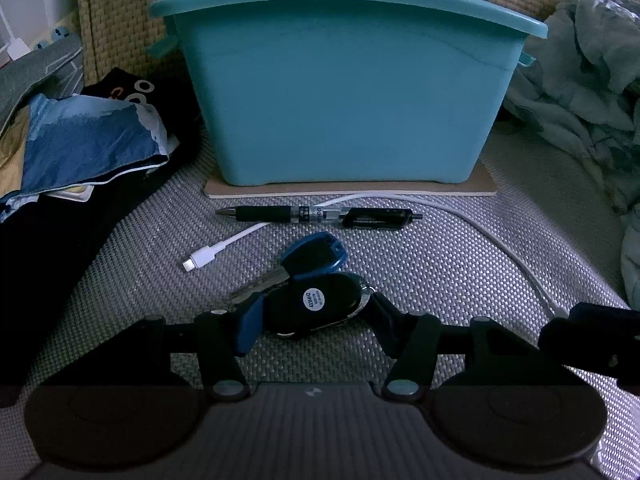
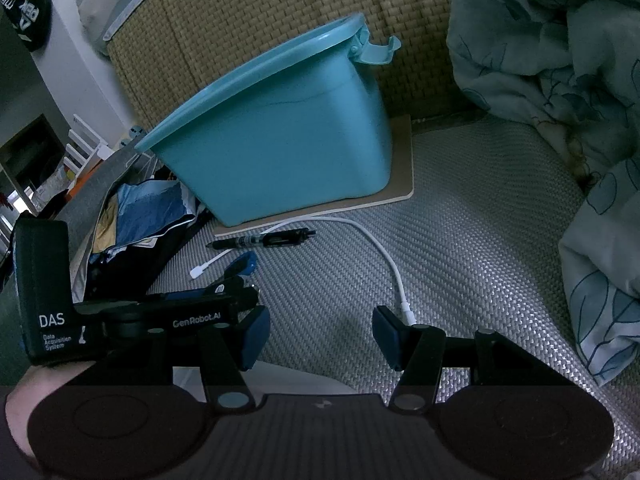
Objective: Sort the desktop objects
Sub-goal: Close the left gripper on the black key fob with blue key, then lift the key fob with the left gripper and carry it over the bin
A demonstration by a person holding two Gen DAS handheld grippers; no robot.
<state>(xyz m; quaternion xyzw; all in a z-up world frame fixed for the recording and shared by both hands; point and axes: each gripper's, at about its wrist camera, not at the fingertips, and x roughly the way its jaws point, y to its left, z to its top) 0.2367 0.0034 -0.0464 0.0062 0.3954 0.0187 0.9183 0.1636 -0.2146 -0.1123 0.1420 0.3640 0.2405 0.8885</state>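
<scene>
My left gripper (image 1: pixel 316 314) is shut on a black oval key fob (image 1: pixel 312 304) with a round white sticker; both pads touch its ends. A blue key head (image 1: pixel 314 254) hangs on the same bunch, just beyond the fob on the grey woven mat. Farther on lie a black pen (image 1: pixel 316 214) and a white charging cable (image 1: pixel 224 246), in front of a teal plastic bin (image 1: pixel 344 92). My right gripper (image 2: pixel 320 332) stands open over the mat with nothing between its fingers; the cable's (image 2: pixel 384 256) other plug lies by its right finger. The bin (image 2: pixel 280 140) and the pen (image 2: pixel 260 240) are up left of it.
The bin stands on a thin tan board (image 1: pixel 352 191). Folded blue and black clothes (image 1: pixel 88 140) are piled at the left, rumpled pale bedding (image 1: pixel 580 80) at the right. A woven straw backrest (image 1: pixel 128 12) rises behind. The left device's black housing (image 2: pixel 44 292) and a hand (image 2: pixel 24 400) fill the right view's lower left.
</scene>
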